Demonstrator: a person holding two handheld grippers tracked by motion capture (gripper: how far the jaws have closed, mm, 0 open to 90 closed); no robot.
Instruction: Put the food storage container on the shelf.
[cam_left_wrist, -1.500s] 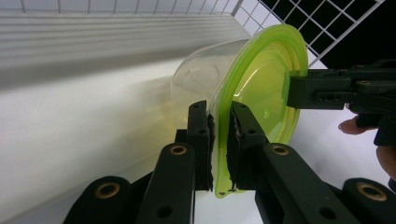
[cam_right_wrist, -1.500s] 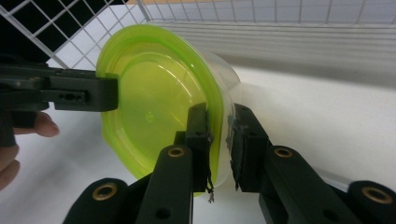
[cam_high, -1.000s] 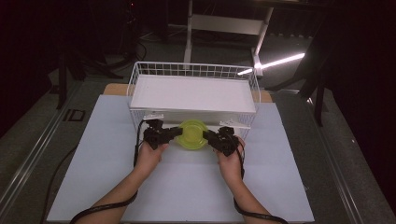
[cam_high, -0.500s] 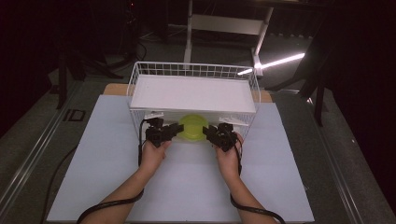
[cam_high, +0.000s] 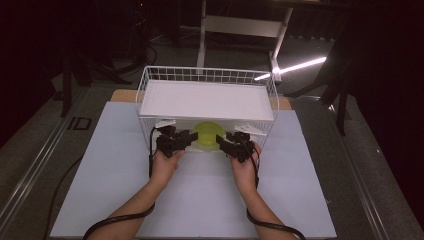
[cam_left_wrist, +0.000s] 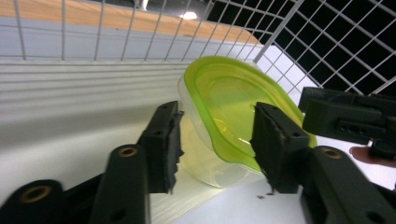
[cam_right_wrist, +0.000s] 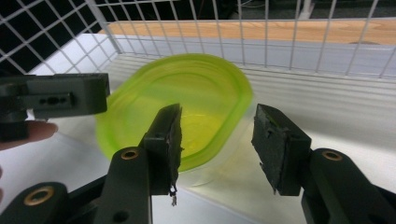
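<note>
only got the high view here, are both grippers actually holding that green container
Observer: No. In the left gripper view, the left gripper is open, its jaws straddling the container rim.
Operator: and the right one
Observer: The right gripper is open too, one jaw over the green lid.
Operator: is the container flat
Observer: It looks tilted, resting on the white floor of the wire basket.

A table (cam_high: 100, 165) under a pale sheet carries a white wire basket (cam_high: 207, 75), its floor bearing a lime-lidded container (cam_high: 208, 134).
</note>
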